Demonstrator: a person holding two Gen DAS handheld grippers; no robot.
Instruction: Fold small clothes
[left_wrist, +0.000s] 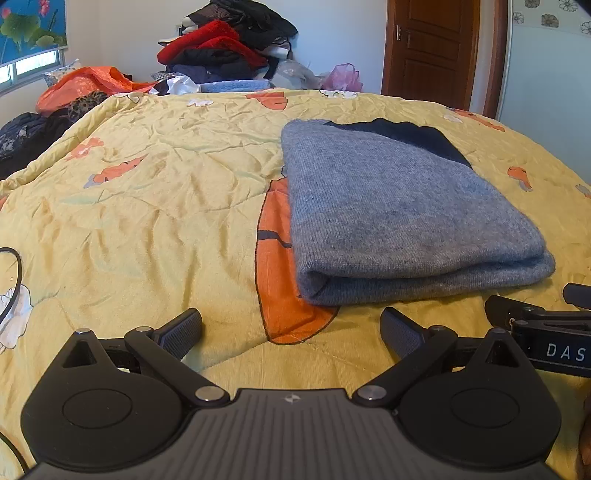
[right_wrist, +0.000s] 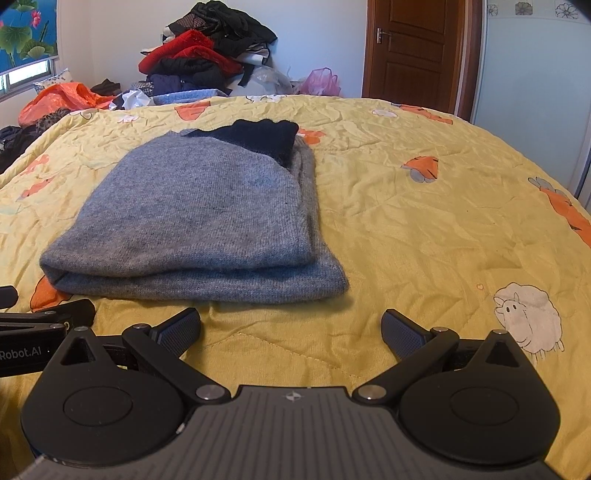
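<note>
Yellow quilt (left_wrist: 147, 192) (carrot print) bears folded sweater (left_wrist: 399, 214).

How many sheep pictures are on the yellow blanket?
1 clear one: a white cartoon sheep printed on the yellow quilted blanket, by the near right edge. A part-cut white shape at the left may be another.
</note>
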